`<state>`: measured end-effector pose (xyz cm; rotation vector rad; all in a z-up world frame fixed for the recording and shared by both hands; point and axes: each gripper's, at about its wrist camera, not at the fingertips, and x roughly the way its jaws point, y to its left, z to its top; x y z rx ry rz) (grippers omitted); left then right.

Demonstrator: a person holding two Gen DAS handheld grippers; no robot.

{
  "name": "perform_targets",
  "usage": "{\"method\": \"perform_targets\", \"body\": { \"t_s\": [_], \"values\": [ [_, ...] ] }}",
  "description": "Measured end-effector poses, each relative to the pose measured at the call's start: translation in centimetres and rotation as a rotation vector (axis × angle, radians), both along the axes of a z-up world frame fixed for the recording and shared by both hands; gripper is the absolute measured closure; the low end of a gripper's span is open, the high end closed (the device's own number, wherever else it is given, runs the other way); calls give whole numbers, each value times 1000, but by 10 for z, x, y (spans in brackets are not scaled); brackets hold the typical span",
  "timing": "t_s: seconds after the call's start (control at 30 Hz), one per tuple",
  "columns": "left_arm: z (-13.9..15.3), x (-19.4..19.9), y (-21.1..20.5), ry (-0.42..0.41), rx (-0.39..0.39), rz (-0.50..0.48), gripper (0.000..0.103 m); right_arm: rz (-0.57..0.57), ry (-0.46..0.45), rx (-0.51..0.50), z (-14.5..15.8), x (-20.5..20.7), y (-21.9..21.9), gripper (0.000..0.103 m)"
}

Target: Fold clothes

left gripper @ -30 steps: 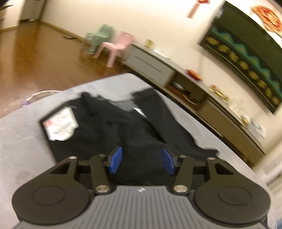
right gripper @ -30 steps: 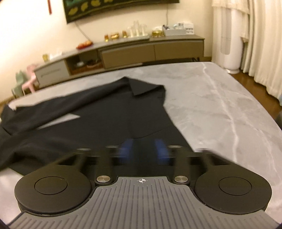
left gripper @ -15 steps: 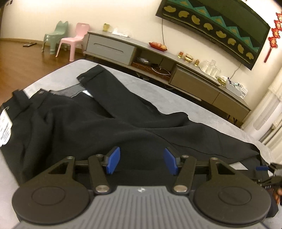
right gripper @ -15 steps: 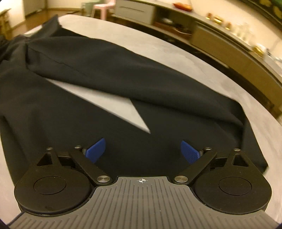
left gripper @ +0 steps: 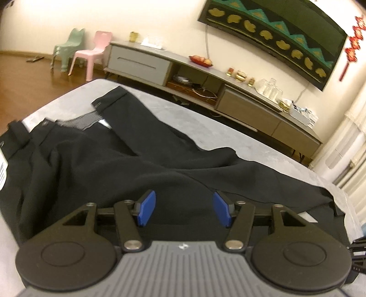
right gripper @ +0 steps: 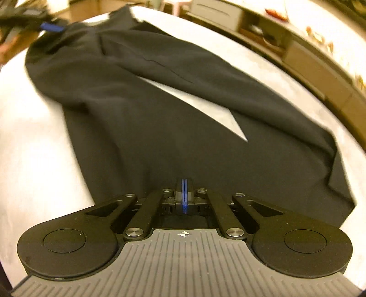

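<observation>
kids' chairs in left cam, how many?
2. The green chair stands far left by the wall; the pink chair is right beside it, next to the grey cabinet. Others may be out of frame.

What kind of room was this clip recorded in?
Most likely a home living room: a long low media cabinet beneath a wall-mounted screen, two small plastic chairs on wood flooring, and black trousers spread out.

Cream walls (left gripper: pixel 160 20), wood floor (left gripper: pixel 27 77), long low sideboard (left gripper: pixel 240 107), pink chair (left gripper: pixel 91 56).

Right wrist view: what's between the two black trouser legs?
Bare grey table top, a wedge narrowing to a point, between the legs of the black trousers; clearest in the right wrist view.
</observation>
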<state>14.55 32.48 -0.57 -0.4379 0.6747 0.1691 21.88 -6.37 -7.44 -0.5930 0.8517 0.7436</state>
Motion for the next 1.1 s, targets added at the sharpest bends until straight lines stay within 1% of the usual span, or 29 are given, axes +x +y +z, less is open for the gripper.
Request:
{"method": "perform_targets", "body": {
  "t_s": [0.03, 0.07, 0.1, 0.13, 0.17, 0.23, 0.27, 0.4, 0.47, 0.53, 0.6, 0.63, 0.67, 0.7, 0.73, 0.77, 0.8, 0.87, 0.93, 0.97, 1.03, 1.07, 1.1],
  "values": [
    [1, -2, -1, -6, -16, 1, 46, 4, -14, -13, 3, 4, -2, 85],
    [2, -5, -1, -13, -33, 2, 44, 11, -13, -31, 6, 13, -7, 53],
    [4, -6, -3, -20, -43, -4, 43, 20, -19, -52, 7, 23, -8, 36],
    [5, -6, -5, -25, -44, -10, 42, 34, -26, -72, 8, 32, -10, 16],
    [6, -6, -8, -29, -45, -15, 42, 61, -30, -89, 8, 42, -12, 13],
    [5, -1, -9, -27, -54, -26, 41, 118, -13, -129, 6, 64, -11, 13],
    [4, 1, -9, -26, -59, -31, 41, 143, 14, -132, 5, 71, -6, 13],
    [-7, 19, -10, -4, -145, -101, 41, 233, 119, -141, 0, 97, 13, 15],
    [-13, 27, -18, 17, -133, -146, 41, 267, 170, -145, -4, 107, 25, 14],
    [-16, 31, -29, 35, -85, -178, 41, 301, 222, -148, -7, 117, 37, 12],
    [-16, 33, -34, 34, -55, -204, 41, 330, 267, -154, -9, 125, 47, 12],
    [-16, 33, -36, 30, -49, -208, 41, 330, 270, -163, -7, 122, 47, 12],
    [-16, 32, -38, 27, -44, -212, 41, 329, 274, -172, -5, 120, 47, 15],
    [-16, 32, -38, 25, -43, -206, 41, 329, 278, -181, -3, 117, 47, 21],
    [-16, 31, -38, 24, -43, -198, 41, 330, 280, -186, 0, 113, 47, 42],
    [-15, 31, -36, 23, -45, -190, 41, 336, 266, -191, 4, 103, 46, 85],
    [-15, 30, -35, 22, -48, -184, 41, 345, 225, -219, 6, 89, 45, 103],
    [-15, 27, -34, 22, -56, -172, 41, 363, 140, -268, 10, 59, 43, 103],
    [-14, 26, -33, 25, -61, -163, 41, 373, 38, -274, 17, 16, 39, 103],
    [-14, 24, -33, 26, -64, -160, 41, 376, -32, -269, 23, -9, 37, 103],
    [-14, 19, -31, 29, -73, -151, 41, 377, -202, -271, 33, -71, 33, 103],
    [-14, 17, -32, 29, -80, -150, 41, 364, -251, -258, 35, -103, 30, 103],
    [-14, 14, -32, 30, -88, -149, 41, 346, -277, -248, 32, -135, 28, 103]
  ]
}}
